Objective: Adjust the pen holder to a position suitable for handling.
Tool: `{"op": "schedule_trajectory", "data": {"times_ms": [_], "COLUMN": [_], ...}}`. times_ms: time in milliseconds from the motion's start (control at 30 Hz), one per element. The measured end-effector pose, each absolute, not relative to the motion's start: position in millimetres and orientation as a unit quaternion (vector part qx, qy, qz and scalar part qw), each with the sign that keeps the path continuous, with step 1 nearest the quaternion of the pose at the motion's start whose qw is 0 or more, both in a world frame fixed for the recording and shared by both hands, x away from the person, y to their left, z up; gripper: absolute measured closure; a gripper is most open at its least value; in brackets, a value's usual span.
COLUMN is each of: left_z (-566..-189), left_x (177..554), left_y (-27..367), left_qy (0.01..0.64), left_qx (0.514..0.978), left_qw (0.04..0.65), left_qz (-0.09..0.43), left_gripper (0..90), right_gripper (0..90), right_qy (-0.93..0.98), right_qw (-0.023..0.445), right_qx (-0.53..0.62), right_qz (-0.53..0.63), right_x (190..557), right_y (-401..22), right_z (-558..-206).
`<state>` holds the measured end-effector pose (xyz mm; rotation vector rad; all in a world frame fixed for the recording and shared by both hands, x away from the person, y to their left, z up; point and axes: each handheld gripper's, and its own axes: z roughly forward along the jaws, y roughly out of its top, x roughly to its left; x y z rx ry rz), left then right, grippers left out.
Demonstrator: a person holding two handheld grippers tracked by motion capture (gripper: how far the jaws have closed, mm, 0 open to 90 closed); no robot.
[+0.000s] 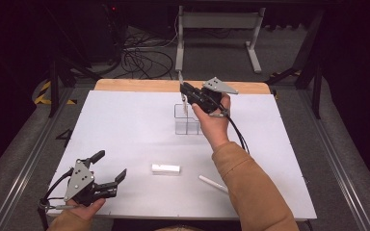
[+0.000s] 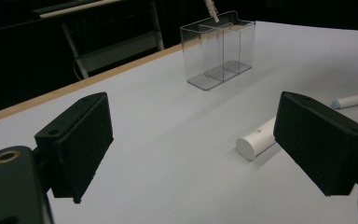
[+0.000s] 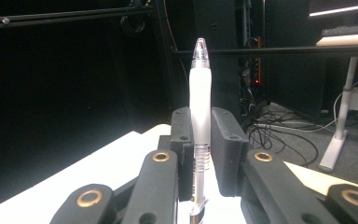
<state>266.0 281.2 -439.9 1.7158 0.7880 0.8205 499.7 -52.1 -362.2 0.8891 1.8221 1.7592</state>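
My right gripper (image 1: pixel 185 89) is held high over the far middle of the table, shut on a white pen (image 1: pixel 185 103). The pen hangs tip-down just above the left end of a clear plastic divided box (image 1: pixel 189 126). In the right gripper view the pen (image 3: pixel 200 84) is clamped upright between the two pads (image 3: pixel 226 140). My left gripper (image 1: pixel 111 165) rests near the front left corner, open and holding nothing. In the left gripper view a white cylinder (image 2: pixel 256 140) lies ahead of the jaws and the clear box (image 2: pixel 219 51) stands farther off.
A white cylinder (image 1: pixel 165 168) lies at the front middle of the white table (image 1: pixel 125 120). A second white pen (image 1: pixel 213 183) lies beside the right forearm, also seen as the pen (image 2: pixel 354 99). Beyond the far wooden edge are cables and a metal stand (image 1: pixel 217 29).
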Motion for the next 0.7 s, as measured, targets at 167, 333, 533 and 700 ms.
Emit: {"op": "schedule_trajectory", "data": {"times_ms": [167,333,533,700], "left_z": [-440,-440,-440,-440], "left_x": [266,266,266,266], "left_y": [281,281,281,280], "left_qy": [0.328,0.328,0.327,0.326], "left_qx": [0.715,0.714,0.715,0.716], "left_qw": [0.515,0.516,0.515,0.515], "left_qz": [0.342,0.341,0.341,0.341], "left_gripper": [12.5,12.5,12.5,12.5], "right_gripper": [80.5,80.0,60.4,51.3], "right_qy": [0.66,0.658,0.657,0.659], "right_qw": [0.23,0.219,0.219,0.224], "right_qx": [0.324,0.332,0.339,0.334], "right_qz": [0.638,0.639,0.637,0.636], "right_x": [502,502,499,491], "right_y": [-51,-50,-53,-61], "right_z": [-364,-366,-365,-363]}}
